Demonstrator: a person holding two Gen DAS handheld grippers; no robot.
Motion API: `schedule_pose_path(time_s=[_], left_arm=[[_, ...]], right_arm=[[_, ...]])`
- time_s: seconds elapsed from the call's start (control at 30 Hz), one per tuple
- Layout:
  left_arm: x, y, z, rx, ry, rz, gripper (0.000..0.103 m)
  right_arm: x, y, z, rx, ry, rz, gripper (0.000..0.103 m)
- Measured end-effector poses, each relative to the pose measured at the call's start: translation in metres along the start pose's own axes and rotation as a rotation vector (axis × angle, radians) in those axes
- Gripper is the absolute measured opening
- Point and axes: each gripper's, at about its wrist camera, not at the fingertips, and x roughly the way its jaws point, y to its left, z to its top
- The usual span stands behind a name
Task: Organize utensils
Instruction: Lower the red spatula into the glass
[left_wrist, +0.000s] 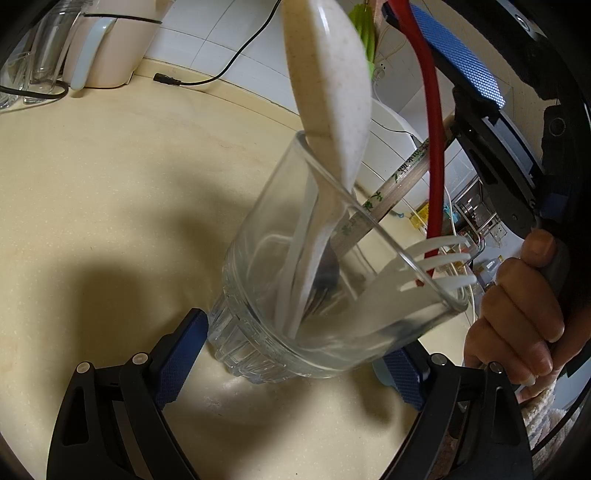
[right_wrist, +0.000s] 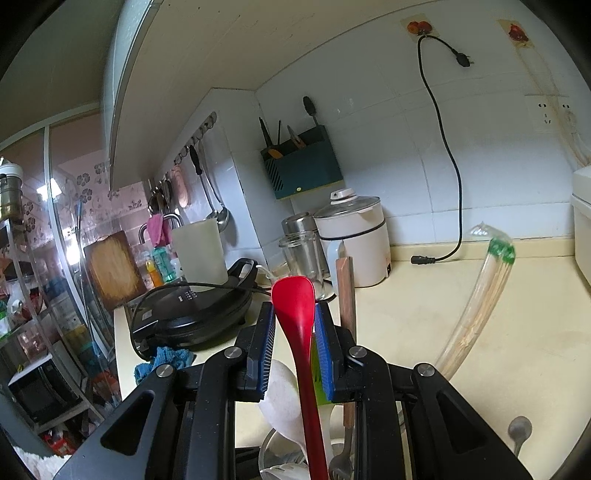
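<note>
My left gripper (left_wrist: 295, 365) is shut on the base of a clear glass tumbler (left_wrist: 258, 325), which leans over the cream counter (left_wrist: 110, 184). In the glass stand a white rice paddle (left_wrist: 328, 74), a white plastic fork (left_wrist: 443, 262), paper-wrapped chopsticks (left_wrist: 402, 173) and a metal fork (right_wrist: 341, 458). My right gripper (right_wrist: 295, 332) is shut on a red spoon (right_wrist: 295, 302), bowl upward. The spoon's red handle (left_wrist: 436, 147) runs down to the glass rim, its tip just inside. A hand (left_wrist: 517, 310) holds the right gripper above the glass.
A white electric pot (right_wrist: 354, 240), glass jars (right_wrist: 303, 254) and a loose black power cord (right_wrist: 432, 258) sit at the back of the counter. A black griddle (right_wrist: 192, 314) lies to the left. A metal spoon (right_wrist: 519, 428) rests on the counter at right.
</note>
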Motion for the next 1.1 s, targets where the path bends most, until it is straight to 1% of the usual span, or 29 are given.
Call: schedule_pose_path(time_s=[0.27, 0.37, 0.73, 0.93, 1.1], left_arm=[[0.000, 0.000, 0.000, 0.000, 0.000, 0.000, 0.092], [0.000, 0.000, 0.000, 0.000, 0.000, 0.000, 0.092], [0.000, 0.001, 0.000, 0.000, 0.000, -0.001, 0.092], [0.000, 0.001, 0.000, 0.000, -0.001, -0.001, 0.092], [0.000, 0.001, 0.000, -0.001, -0.001, -0.001, 0.092]], right_arm=[[-0.003, -0.002, 0.003, 0.007, 0.026, -0.010, 0.023], [-0.006, -0.002, 0.005, 0.001, 0.021, -0.018, 0.023], [-0.024, 0.006, 0.015, -0.029, -0.010, 0.001, 0.023], [-0.050, -0.001, 0.025, -0.022, -0.045, -0.005, 0.023], [-0.085, -0.020, 0.035, 0.008, -0.107, -0.049, 0.023]])
